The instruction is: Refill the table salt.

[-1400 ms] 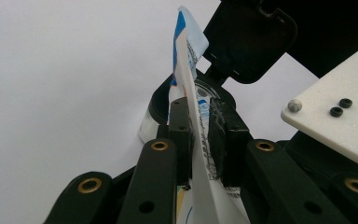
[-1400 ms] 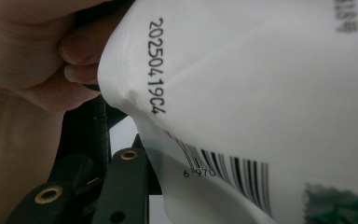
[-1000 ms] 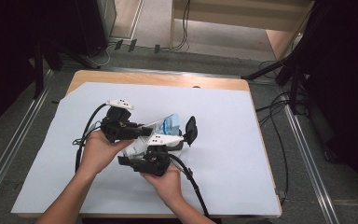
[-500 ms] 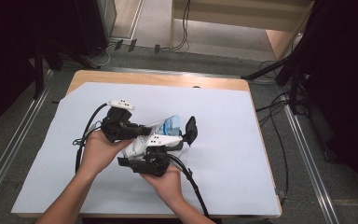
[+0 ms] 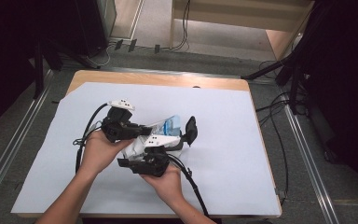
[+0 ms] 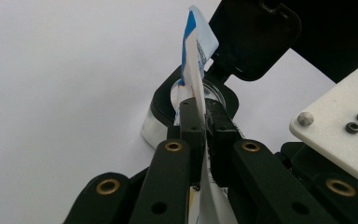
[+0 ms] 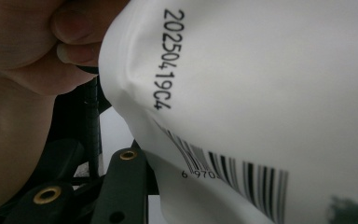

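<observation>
A white pouch with a blue printed top is held between both grippers above the table. My left gripper is shut on the pouch's thin edge, its jaws pinching the film just below the blue tip. In the high view this left gripper reaches in from the left. My right gripper comes up from below and grips the pouch's body. The barcoded white side lies against one black finger. Just past the pouch tip stands a small clear jar with its black hinged lid flipped open.
A pale sheet covers the wooden table. Black cables trail from both grippers across the sheet. The person's left hand sits close beside the pouch. Metal rails and dark stands flank the table on the floor.
</observation>
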Demonstrator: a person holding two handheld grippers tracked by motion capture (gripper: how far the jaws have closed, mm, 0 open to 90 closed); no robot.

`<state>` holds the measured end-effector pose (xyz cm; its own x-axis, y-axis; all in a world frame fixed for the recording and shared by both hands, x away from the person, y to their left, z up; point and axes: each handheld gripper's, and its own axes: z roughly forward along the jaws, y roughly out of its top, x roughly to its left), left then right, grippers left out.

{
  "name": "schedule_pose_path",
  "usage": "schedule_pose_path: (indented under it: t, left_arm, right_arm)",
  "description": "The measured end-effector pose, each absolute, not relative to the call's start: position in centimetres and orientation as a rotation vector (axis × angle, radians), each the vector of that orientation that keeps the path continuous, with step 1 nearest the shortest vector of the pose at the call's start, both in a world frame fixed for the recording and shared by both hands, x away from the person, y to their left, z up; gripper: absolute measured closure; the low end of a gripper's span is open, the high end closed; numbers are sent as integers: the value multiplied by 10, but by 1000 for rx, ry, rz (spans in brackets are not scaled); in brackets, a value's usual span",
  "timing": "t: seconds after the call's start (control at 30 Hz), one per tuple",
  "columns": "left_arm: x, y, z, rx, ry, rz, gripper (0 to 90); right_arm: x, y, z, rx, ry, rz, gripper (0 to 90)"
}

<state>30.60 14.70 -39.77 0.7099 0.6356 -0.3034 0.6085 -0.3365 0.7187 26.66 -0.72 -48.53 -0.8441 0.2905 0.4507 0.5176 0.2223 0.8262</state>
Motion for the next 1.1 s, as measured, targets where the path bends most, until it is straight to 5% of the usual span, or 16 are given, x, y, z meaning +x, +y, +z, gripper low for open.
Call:
schedule_pose_path:
  t: [1.1]
  left_arm:
    - [307,149,-397,2024,958,29,838]
  right_arm:
    - [269,-10,-485,-783,-2181,-1701,664]
